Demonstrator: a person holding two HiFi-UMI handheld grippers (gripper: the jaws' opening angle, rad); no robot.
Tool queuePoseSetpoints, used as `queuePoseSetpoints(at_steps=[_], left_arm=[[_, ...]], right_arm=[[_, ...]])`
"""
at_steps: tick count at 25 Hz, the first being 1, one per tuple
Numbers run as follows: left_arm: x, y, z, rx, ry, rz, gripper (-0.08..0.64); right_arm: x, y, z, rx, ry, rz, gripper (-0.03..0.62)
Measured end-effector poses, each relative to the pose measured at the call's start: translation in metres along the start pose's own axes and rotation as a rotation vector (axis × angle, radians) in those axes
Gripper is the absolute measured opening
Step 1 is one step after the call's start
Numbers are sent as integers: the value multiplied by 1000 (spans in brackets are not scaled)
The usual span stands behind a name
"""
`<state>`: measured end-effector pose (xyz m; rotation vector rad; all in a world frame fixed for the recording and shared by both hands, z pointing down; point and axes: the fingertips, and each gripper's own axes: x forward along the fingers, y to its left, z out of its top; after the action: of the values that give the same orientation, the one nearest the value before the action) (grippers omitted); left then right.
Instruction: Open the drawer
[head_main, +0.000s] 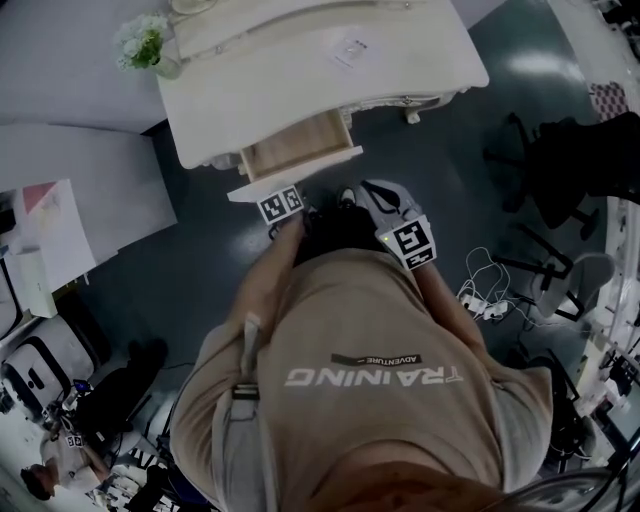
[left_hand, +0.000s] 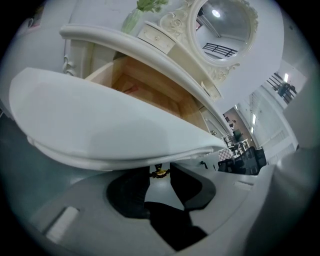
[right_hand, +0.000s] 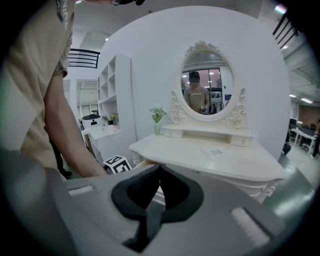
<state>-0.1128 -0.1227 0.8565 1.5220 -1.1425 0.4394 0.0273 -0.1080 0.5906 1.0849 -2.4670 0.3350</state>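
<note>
The drawer (head_main: 296, 148) stands pulled out from the dressing table (head_main: 420, 60), with its wooden interior exposed. The left gripper (left_hand: 160, 176) is at the drawer front, jaws clamped on the small brass knob (left_hand: 160, 172). The right gripper (right_hand: 160, 169) is held apart from the table, jaws together with nothing between them.

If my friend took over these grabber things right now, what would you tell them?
Left hand-held gripper: shut on the small gold knob at the drawer front.
Right hand-held gripper: shut, empty, held back from the dressing table.
Done: the drawer is pulled out, and its wooden inside shows.
Left: probably just let go of the knob, or pull a little more if it should be fully open.
</note>
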Motion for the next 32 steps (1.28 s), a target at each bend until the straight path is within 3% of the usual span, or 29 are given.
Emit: queuePoseSetpoints(at_steps=[9,19,28,31,32], left_arm=[[-10,-7,-22,-1,-8,55,130],[-15,-14,-42,-20,-67,107,130],[-25,-15,-62,-40,-97,112,126],[-30,-12,-69,-35,-99,95,92],[-32,-11,-75,-23,-94,95,43]], right_arm=[[-26,-14,-6,-20,-22,80,3],[-52,-32,-40,2,-25,127,3],[-66,-18,-50,-3,-3,174,3],[-67,-7,-53,5,-3,165,3],[-68,0,-54,6,0,166,3]])
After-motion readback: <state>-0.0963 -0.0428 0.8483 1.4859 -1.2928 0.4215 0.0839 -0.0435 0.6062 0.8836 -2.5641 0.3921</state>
